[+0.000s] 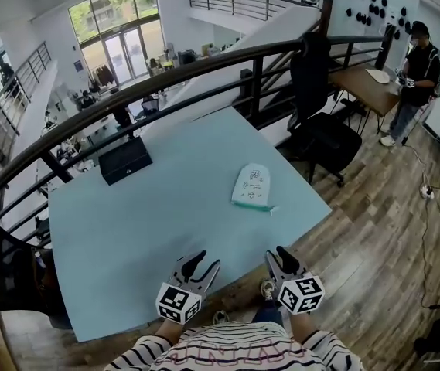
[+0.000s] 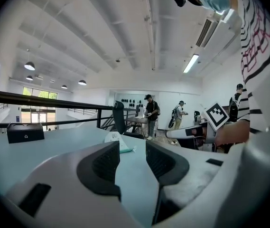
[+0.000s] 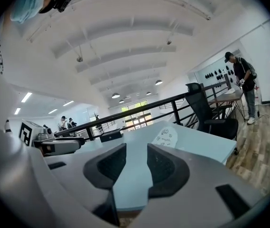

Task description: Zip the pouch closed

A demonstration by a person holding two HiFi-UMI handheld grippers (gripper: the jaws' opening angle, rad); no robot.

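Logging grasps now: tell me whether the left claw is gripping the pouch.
No, the left claw stands open and empty, and the pouch lies apart on the table beyond it.

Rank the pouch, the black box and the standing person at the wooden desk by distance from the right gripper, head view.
1. pouch: on the table, just ahead of the right gripper, slightly to its left.
2. black box: at the table's far left.
3. standing person: off the table, far right, beside the wooden desk.
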